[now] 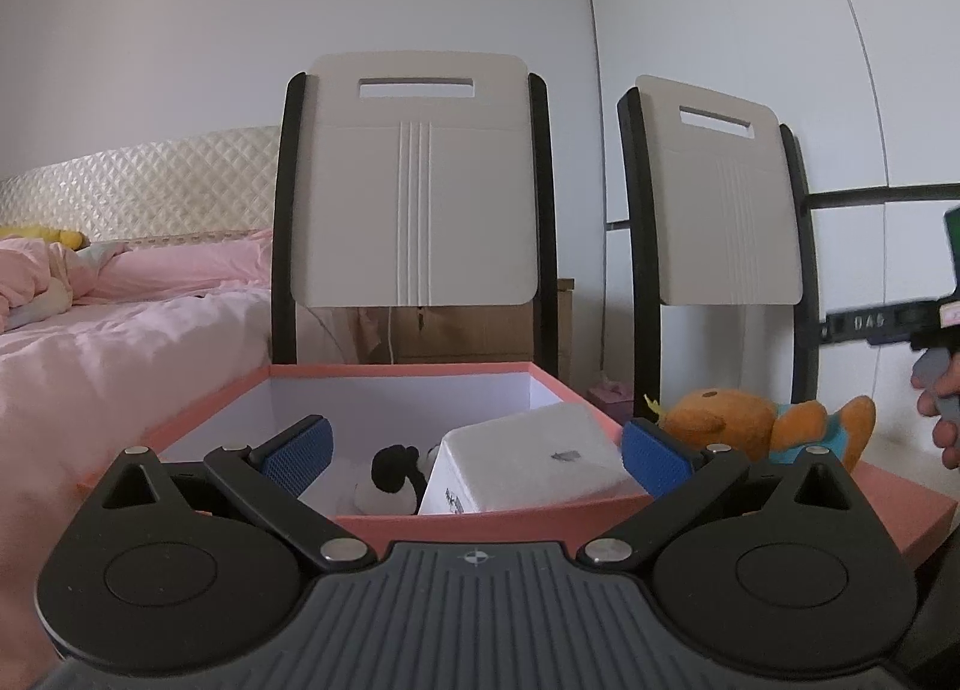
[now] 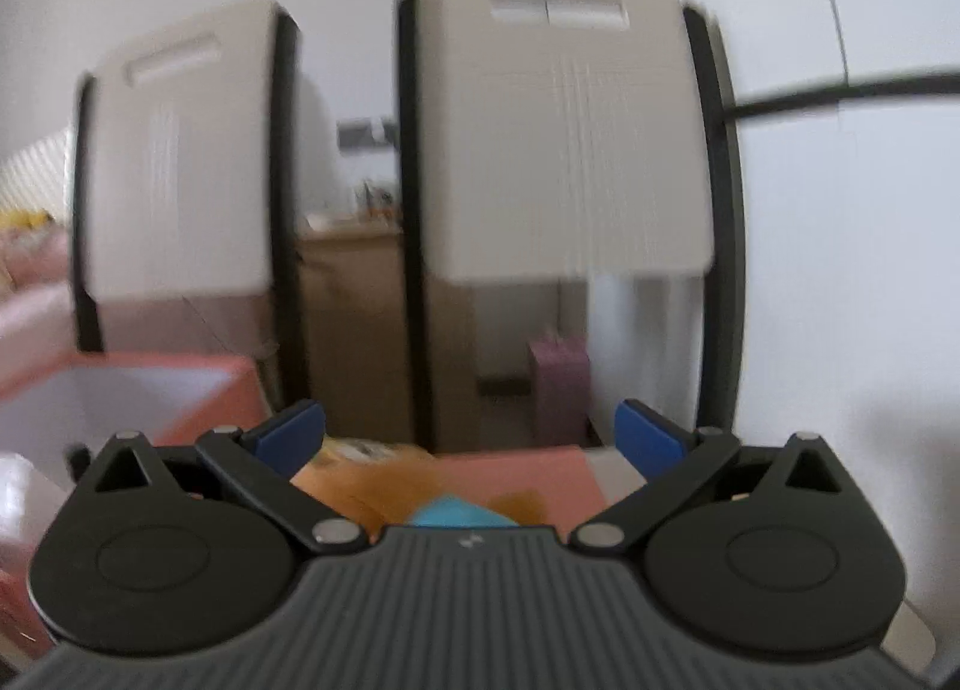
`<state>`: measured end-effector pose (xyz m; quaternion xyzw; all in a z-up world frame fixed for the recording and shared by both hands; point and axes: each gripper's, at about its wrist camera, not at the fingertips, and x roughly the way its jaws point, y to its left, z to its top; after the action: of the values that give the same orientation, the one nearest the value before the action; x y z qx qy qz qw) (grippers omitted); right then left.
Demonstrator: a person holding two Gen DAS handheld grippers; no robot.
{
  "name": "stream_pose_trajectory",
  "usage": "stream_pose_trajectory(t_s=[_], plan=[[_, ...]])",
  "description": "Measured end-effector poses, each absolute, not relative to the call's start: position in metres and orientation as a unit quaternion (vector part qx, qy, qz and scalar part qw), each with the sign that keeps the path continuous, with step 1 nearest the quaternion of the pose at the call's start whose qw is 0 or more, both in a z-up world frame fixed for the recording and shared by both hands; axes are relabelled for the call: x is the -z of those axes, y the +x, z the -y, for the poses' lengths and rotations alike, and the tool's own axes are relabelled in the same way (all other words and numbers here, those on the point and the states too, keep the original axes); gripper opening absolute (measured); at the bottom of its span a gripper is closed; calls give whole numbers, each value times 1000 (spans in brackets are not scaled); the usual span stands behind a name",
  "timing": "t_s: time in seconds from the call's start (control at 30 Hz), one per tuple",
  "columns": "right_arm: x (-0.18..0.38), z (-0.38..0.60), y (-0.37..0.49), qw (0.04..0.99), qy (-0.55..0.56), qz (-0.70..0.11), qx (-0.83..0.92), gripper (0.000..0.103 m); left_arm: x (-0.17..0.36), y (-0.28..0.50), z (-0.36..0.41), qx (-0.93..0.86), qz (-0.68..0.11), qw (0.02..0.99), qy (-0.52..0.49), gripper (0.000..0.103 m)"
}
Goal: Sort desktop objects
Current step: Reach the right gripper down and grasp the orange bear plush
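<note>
A pink open box with a white inside holds a white carton and a small black-and-white plush. My left gripper is open and empty, above the box's near wall. An orange plush with a teal shirt lies on a pink lid right of the box. My right gripper is open and empty, just above the orange plush, which is blurred and partly hidden. The box shows in the right wrist view at left. The right gripper's handle, held in a hand, shows at the left wrist view's right edge.
Two chairs with beige backs and black frames stand behind the table. A bed with pink bedding is at the left. A small pink box sits behind the pink open box. A white wall is behind.
</note>
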<state>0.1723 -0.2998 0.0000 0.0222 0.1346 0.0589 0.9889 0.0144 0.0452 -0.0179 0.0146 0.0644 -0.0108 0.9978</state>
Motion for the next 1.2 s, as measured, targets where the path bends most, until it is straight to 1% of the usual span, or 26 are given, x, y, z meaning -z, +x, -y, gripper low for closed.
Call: stream_pose_trajectory(t_s=[0.2,0.3,0.5,0.63,0.8,0.93,0.97,1.0,1.07,1.1,1.17,1.2], plan=[[28,318,186,982,24,-159,-97,103,21,18,-45,8,-71,997,17,103],[35,313,179,978,-1,-157,-135,103,21,19,-46,7,-74,997,17,103],[49,281,161,965,-154,-148,-150,103,20,17,-46,9,-70,997,11,103],[56,265,169,954,-220,-163,-119,103,20,18,-46,10,-71,997,11,103],[58,254,189,945,-251,-182,-105,103,20,18,-47,13,-72,997,10,103],[61,249,206,943,-234,-216,-95,101,18,15,-47,22,-67,998,3,103],[62,247,209,943,-233,-220,-91,99,17,14,-47,25,-65,998,1,103],[63,246,212,943,-231,-224,-87,94,17,13,-47,26,-65,998,1,103],[63,246,215,943,-224,-231,-89,90,18,14,-47,28,-66,997,1,103],[63,247,216,943,-217,-235,-90,82,18,14,-47,29,-66,997,0,103],[61,248,217,944,-208,-240,-90,76,18,14,-46,28,-65,997,-1,103],[60,248,216,944,-207,-240,-89,68,18,14,-46,28,-65,997,-2,103]])
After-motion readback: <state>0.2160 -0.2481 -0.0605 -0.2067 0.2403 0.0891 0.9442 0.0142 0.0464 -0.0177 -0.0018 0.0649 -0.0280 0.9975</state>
